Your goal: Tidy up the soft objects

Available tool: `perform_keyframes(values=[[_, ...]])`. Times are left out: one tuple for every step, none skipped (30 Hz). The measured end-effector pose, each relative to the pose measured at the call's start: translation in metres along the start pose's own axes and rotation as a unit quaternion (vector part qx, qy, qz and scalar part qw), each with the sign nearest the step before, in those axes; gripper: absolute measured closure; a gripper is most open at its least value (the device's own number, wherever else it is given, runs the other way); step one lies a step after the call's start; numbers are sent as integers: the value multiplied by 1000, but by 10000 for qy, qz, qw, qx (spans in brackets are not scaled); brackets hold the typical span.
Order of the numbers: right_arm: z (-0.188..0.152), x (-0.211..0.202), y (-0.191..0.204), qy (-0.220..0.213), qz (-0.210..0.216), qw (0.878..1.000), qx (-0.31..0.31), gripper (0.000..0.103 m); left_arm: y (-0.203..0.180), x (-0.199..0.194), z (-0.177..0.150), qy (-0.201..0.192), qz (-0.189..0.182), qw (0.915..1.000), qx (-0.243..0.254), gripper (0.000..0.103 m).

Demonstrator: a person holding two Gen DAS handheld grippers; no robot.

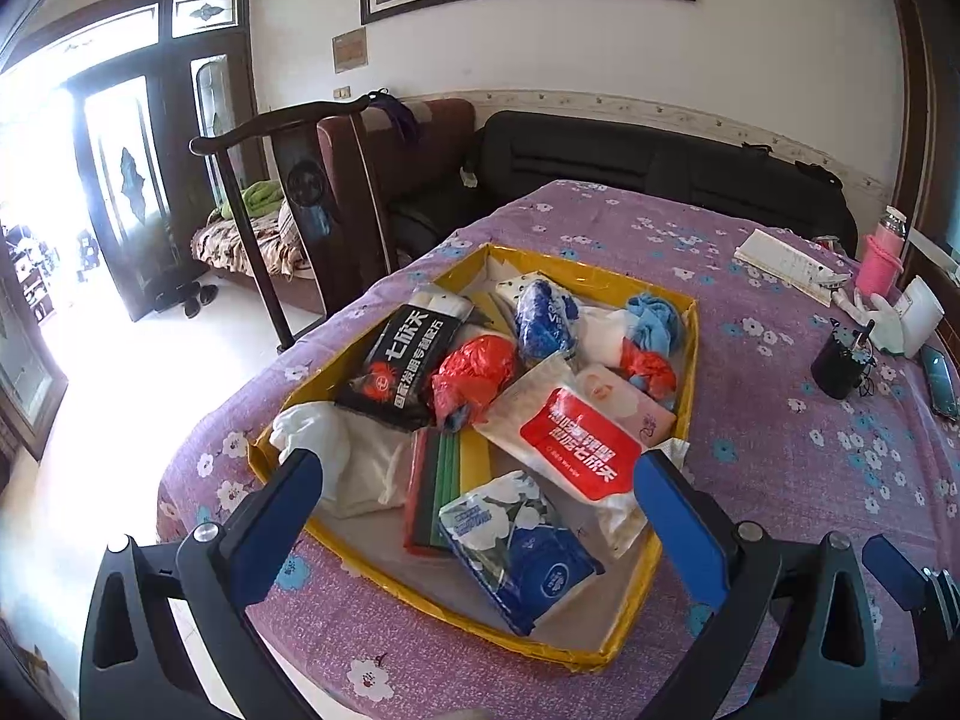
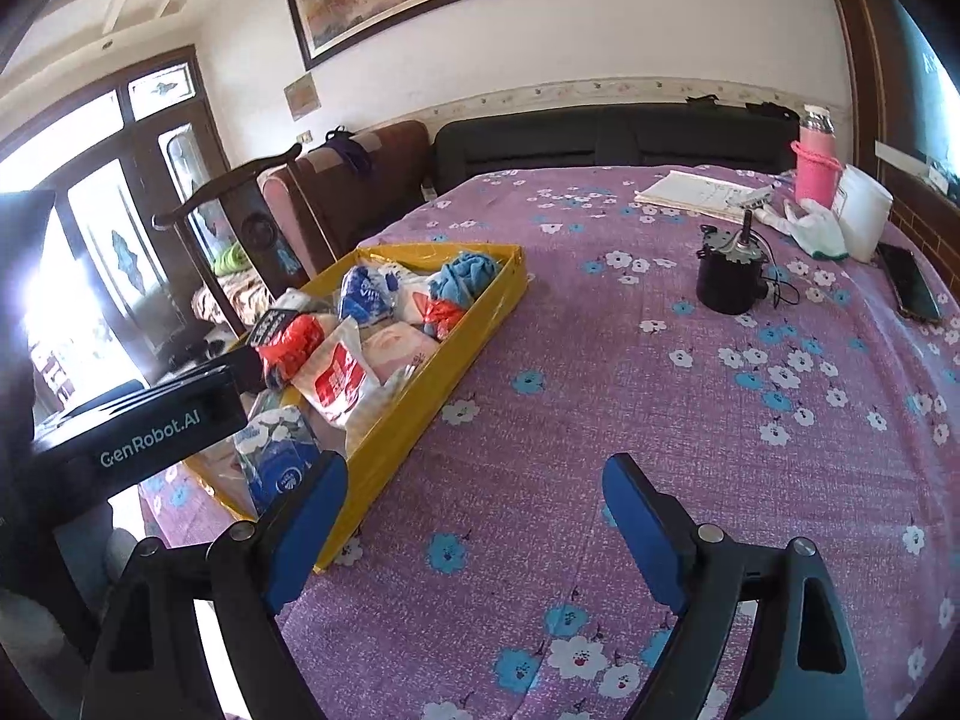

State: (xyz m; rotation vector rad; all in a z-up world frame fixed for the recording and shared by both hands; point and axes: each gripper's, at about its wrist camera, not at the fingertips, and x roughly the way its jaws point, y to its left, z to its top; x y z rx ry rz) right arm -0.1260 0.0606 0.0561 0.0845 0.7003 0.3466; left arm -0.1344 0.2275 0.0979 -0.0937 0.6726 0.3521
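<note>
A table draped in a purple flowered cloth (image 2: 600,360) fills both views and bears everything, with clutter such as a black cup (image 2: 729,282) and a pink bottle (image 2: 816,165) kept well apart at its far side, likely so the working side stays free. Near the table's edge sits a shallow yellow tray (image 1: 684,360), which corrals the soft objects in one heap: a red-labelled wipes pack (image 1: 576,450) lying across the middle, a blue-and-white tissue pack (image 1: 516,552) nearest, a crumpled red bag (image 1: 474,372) and a blue cloth (image 1: 654,318) beyond. The left gripper (image 1: 480,510) hangs over the tray's near end, spread wide and empty, seemingly lined up on the tissue pack. The right gripper (image 2: 474,516) waits over bare cloth beside the tray, also spread with nothing between its fingers.
</note>
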Motion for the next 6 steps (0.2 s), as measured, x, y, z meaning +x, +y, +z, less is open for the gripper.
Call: perform_keyframes(values=[[0, 1, 1, 12, -9, 10000, -15, 12, 1, 0, -1, 4, -26, 10000, -8, 0], [-1, 2, 2, 32, -14, 10000, -27, 12, 2, 0, -1, 8, -63, 10000, -14, 0], [-1, 4, 3, 52, -16, 10000, -29, 12, 3, 0, -2, -2, -86, 10000, -32, 0], [-1, 4, 3, 61, -21, 10000, -33, 12, 4, 0, -3, -20, -94, 9999, -55, 0], [0, 4, 1, 69, -44, 10000, -44, 12, 4, -1, -3, -24, -111, 9999, -60, 0], [2, 2, -3, 70, -81, 9999, -53, 12, 3, 0, -2, -5, -128, 9999, -35, 0]])
